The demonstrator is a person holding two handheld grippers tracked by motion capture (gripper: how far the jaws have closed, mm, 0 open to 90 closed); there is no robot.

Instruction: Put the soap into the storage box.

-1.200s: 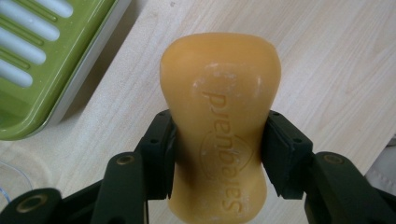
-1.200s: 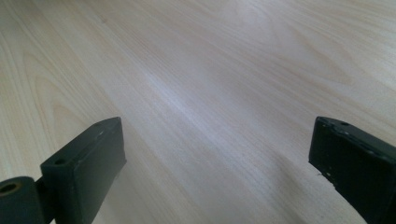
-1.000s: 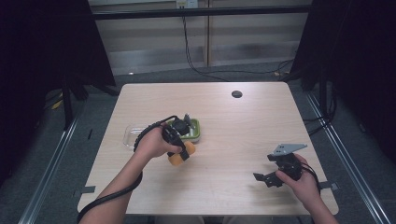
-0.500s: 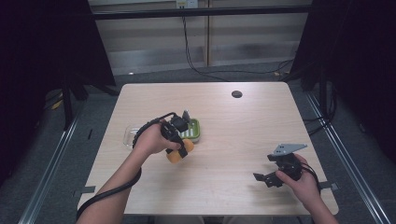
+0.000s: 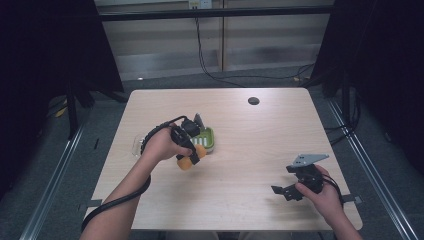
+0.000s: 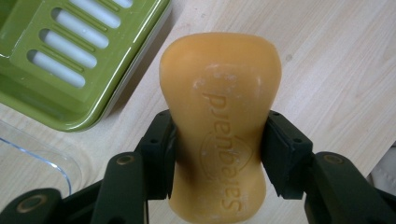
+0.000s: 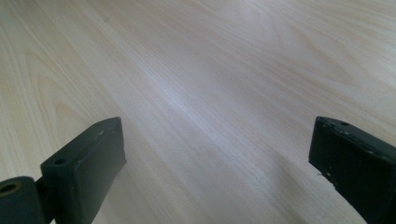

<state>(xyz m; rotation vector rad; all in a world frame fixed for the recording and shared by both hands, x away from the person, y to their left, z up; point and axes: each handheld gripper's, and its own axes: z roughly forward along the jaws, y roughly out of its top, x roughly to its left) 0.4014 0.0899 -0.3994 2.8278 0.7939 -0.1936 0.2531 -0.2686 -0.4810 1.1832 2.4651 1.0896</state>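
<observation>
Orange soap (image 6: 219,126) sits pinched in the left tongs (image 6: 218,161) just beside the green dish (image 6: 70,56), probably bound for it; right tongs (image 7: 215,168) gape empty.

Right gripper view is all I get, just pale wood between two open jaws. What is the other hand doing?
Observer: The left hand-held gripper is shut on an orange waisted bar of soap, jaws pinching its narrow middle.
Operator: Where is the soap relative to any dish?
Observer: It is beside the green slotted plastic soap tray, outside its rim and over the wooden table.
Operator: And my gripper, where does it sit on the table?
Observer: In the high view the right hand-held gripper is near the table's front right corner, far from the tray.
</observation>
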